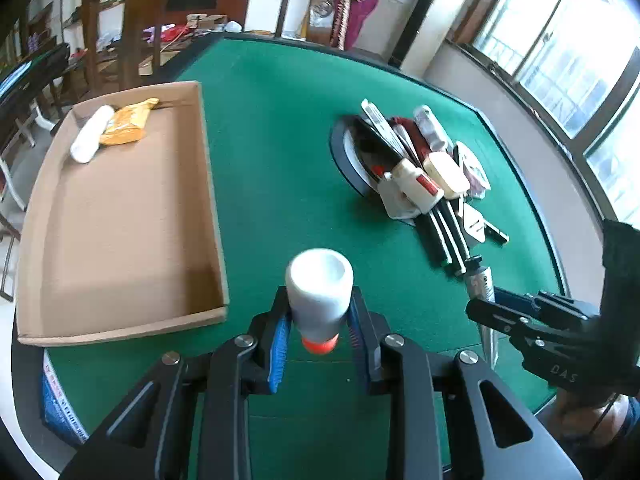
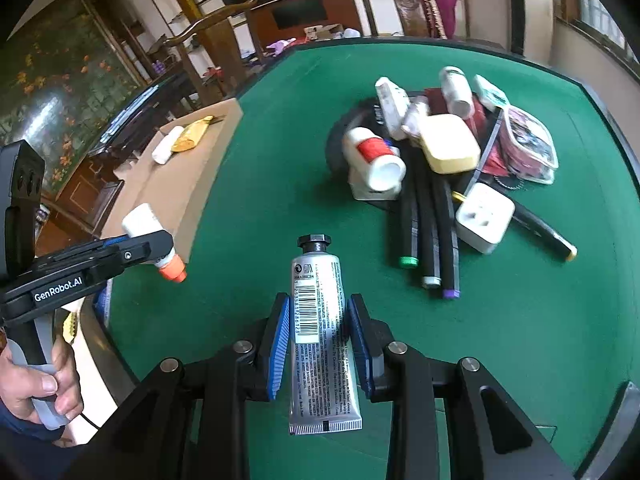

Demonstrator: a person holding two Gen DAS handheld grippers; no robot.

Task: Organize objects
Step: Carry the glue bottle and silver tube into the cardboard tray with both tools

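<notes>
Holding a small white bottle [image 1: 319, 296], the left gripper [image 1: 319, 334] squeezes it between its blue pads. The bottle's long side runs along the fingers: its flat white bottom points far away, and its orange cap [image 1: 320, 345] points back toward the camera. It hangs above the near part of the green table [image 1: 280, 140].

The right gripper [image 2: 319, 344] is clamped on a silver tube [image 2: 322, 340]. The tube also lies along the fingers, with its black cap [image 2: 314, 242] pointing far and its flat crimped end pointing near. It too is held over the near part of the table.

On the left sits a brown cardboard tray [image 1: 120, 216]. At its far end lie a white bottle [image 1: 91, 134] and a yellow packet [image 1: 127, 122], touching each other.

Far to the right is a pile of things [image 2: 440, 168]: bottles, markers, a white plug, a cream box and a pouch, all heaped together.

A hand [image 2: 36, 384] grips the left gripper's handle.
</notes>
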